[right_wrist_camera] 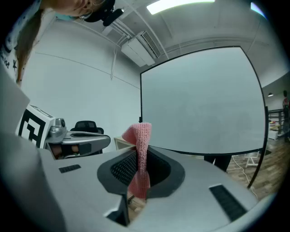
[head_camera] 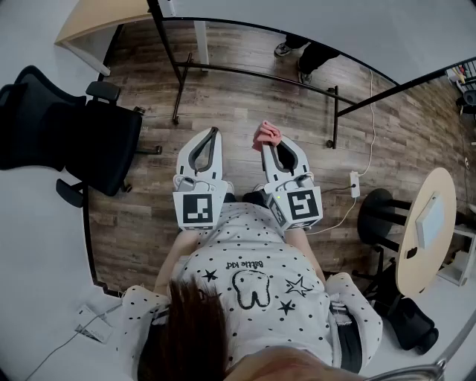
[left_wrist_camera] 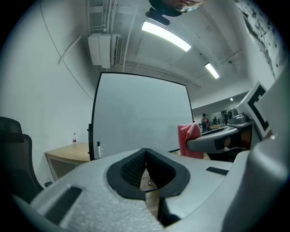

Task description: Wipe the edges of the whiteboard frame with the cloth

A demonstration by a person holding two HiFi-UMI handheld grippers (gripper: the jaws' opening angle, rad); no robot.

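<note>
A large whiteboard (left_wrist_camera: 140, 113) with a thin black frame (left_wrist_camera: 94, 118) stands upright on a black stand in front of me; in the right gripper view the whiteboard (right_wrist_camera: 204, 99) fills the upper right. My right gripper (head_camera: 266, 145) is shut on a pink knitted cloth (head_camera: 265, 135), which sticks up between its jaws. That cloth (right_wrist_camera: 141, 136) hangs short of the board and does not touch it. My left gripper (head_camera: 213, 134) is held beside the right one, jaws closed and empty. From above, the frame's top edge (head_camera: 297, 36) shows as a black arc.
The stand's black legs (head_camera: 332, 115) spread over the wooden floor. A black office chair (head_camera: 89, 141) and a wooden desk (head_camera: 97, 18) are at the left. At the right are a round table (head_camera: 428, 223) and a power strip with cable (head_camera: 355, 184). Someone's feet (head_camera: 305, 56) show behind the board.
</note>
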